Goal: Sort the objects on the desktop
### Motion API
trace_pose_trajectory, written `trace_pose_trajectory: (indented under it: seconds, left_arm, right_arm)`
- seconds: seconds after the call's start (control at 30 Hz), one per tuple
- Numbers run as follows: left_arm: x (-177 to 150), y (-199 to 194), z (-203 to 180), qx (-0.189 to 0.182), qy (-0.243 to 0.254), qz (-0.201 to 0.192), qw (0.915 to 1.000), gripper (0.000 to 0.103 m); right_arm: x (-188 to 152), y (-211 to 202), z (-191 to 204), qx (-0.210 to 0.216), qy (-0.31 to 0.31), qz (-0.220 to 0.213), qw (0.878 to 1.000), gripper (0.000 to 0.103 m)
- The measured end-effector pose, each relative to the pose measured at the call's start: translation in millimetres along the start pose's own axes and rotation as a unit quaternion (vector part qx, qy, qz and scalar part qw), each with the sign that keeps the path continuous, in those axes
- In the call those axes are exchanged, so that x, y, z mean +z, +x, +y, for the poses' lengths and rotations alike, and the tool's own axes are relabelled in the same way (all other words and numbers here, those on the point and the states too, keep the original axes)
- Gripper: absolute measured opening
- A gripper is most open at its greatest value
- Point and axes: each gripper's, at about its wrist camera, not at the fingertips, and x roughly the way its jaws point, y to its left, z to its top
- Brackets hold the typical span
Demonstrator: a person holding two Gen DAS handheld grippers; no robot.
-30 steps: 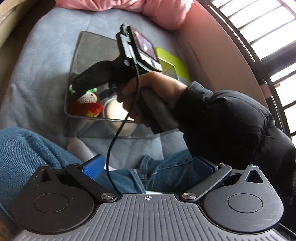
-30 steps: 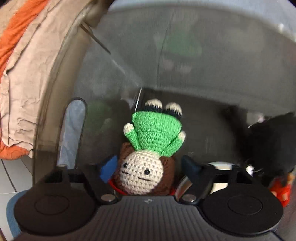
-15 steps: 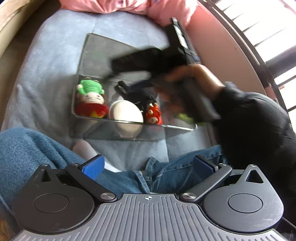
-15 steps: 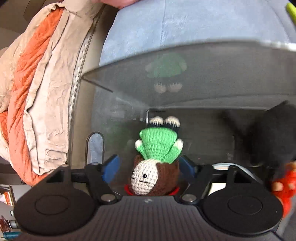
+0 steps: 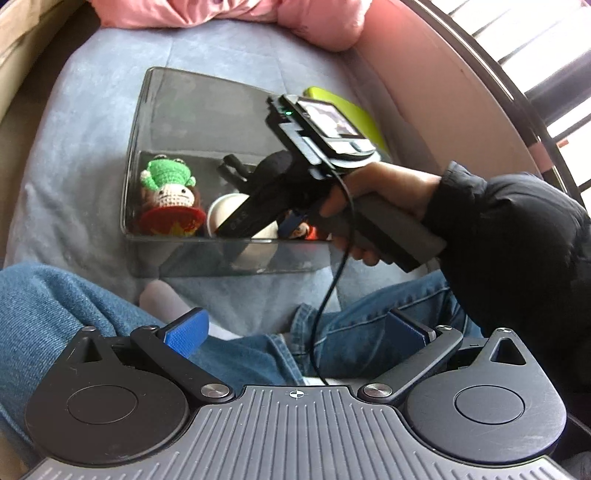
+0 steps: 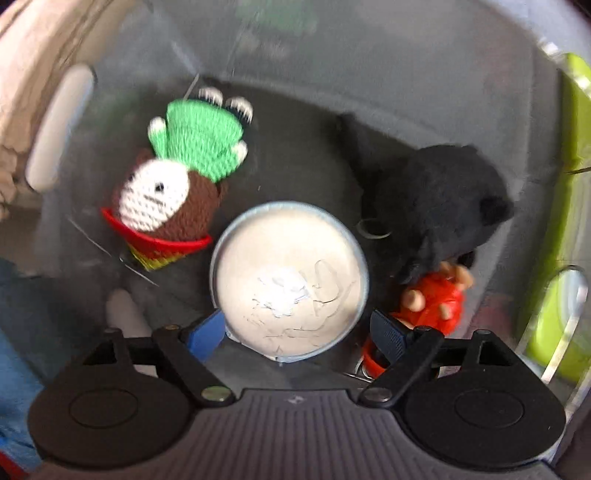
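A clear dark plastic box (image 5: 207,110) lies on the blue-grey cushion. Inside it are a crochet doll with a green frog hat (image 5: 168,192) (image 6: 177,184), a round white tin (image 5: 229,218) (image 6: 290,280), a black plush toy (image 6: 436,206) and a small red figure (image 6: 436,302). My right gripper (image 6: 295,334) is open and reaches into the box, its blue fingers on either side of the white tin's near edge. In the left wrist view the right gripper's body (image 5: 280,192) hides the plush. My left gripper (image 5: 295,330) is open and empty above the person's jeans.
A lime-green box (image 5: 347,114) (image 6: 569,206) sits just right of the clear box. Pink bedding (image 5: 229,14) lies behind it and a pink wall and window bars are at the right. The person's jeans-clad legs (image 5: 66,302) are in front of the box.
My right gripper has let go of the crochet doll, which now lies at the box's left end, swung away and come back down over the white tin. The left gripper has stayed still.
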Motion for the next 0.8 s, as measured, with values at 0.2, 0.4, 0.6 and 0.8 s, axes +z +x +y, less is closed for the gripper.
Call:
trace_pose_trajectory:
  seconds: [0.2, 0.4, 0.6, 0.8]
  left_arm:
    - [-1, 1, 0, -0.001, 0.002, 0.001, 1.0000, 0.103]
    - [-2, 2, 2, -0.003, -0.003, 0.002, 1.0000, 0.103]
    - [-3, 7, -4, -0.010, 0.005, 0.010, 0.9999, 0.103]
    - [-4, 12, -10, -0.014, 0.015, 0.017, 0.9997, 0.103]
  right_arm:
    - [-5, -7, -7, 0.017, 0.000, -0.019, 1.000, 0.073]
    - [-16, -27, -2, -0.022, -0.067, -0.020, 0.997, 0.051]
    - [-21, -93, -24, -0.094, -0.045, -0.121, 0.987, 0.084]
    - [-8, -89, -43, -0.140, -0.006, -0.151, 0.979, 0.081]
